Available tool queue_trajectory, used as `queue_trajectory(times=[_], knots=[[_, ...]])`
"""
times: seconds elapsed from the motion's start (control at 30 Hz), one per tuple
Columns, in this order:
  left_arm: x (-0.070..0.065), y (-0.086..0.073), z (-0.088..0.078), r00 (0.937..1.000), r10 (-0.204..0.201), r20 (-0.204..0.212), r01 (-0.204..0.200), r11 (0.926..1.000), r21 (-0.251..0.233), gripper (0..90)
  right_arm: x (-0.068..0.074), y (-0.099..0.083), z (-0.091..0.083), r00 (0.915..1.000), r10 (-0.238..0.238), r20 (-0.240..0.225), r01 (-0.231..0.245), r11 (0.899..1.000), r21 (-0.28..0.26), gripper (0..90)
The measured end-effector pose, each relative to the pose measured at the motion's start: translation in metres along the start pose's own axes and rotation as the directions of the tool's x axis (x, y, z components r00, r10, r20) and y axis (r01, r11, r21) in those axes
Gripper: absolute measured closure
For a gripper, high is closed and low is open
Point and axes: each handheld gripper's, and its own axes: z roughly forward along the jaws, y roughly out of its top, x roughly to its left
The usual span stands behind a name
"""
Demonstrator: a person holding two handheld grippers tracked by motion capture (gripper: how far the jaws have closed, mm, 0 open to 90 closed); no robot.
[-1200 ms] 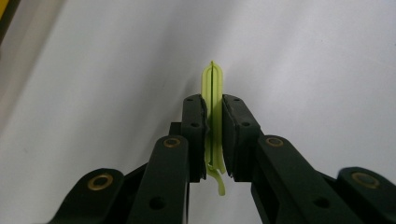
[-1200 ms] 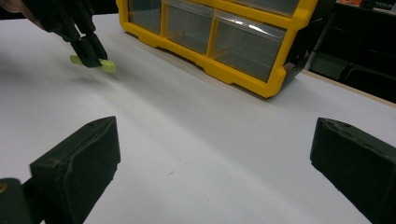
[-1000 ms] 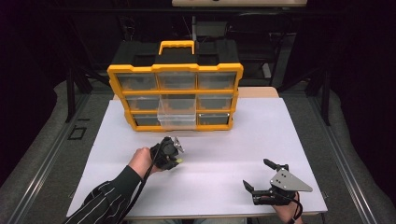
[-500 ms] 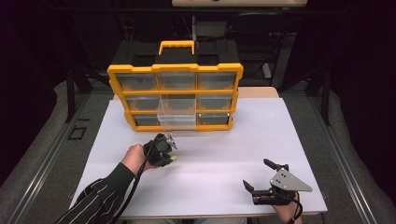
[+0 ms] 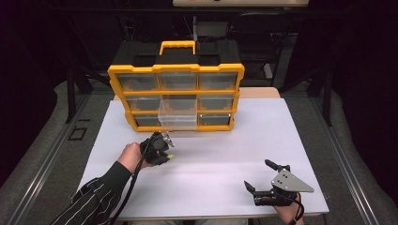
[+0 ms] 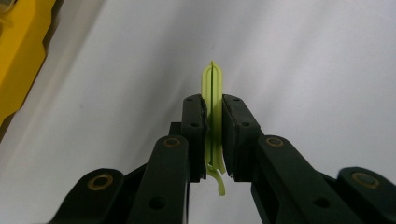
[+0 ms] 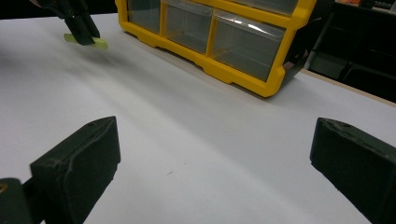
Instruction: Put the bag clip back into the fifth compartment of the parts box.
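We hold the thin yellow-green plastic clip (image 6: 212, 100) pinched in the closed left tool (image 5: 162, 149), just above the worktop (image 5: 225, 154) before the open drawer (image 5: 177, 119). We should keep it pinched and lift gently. The right tool (image 5: 268, 180) rests wide open, empty.

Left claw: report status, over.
Left claw shut on yellow-green clip, above white table. Right claw open, empty. Organizer's middle drawer pulled out. Path clear.
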Motion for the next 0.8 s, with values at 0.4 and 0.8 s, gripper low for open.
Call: queue_trajectory(times=[0.4,0.8], knots=[[0.01,-0.006,-0.003,0.9998,-0.02,-0.001,0.02,0.9998,0.005,80.4,0.0,0.0,0.0,1.0,0.001,0.0,-0.001,1.0,0.001,1.2],[0.021,-0.009,-0.01,0.9995,-0.031,-0.007,0.031,0.9995,0.003,80.4,0.0,0.0,0.0,1.0,0.004,0.0,-0.004,1.0,-0.003,1.2]])
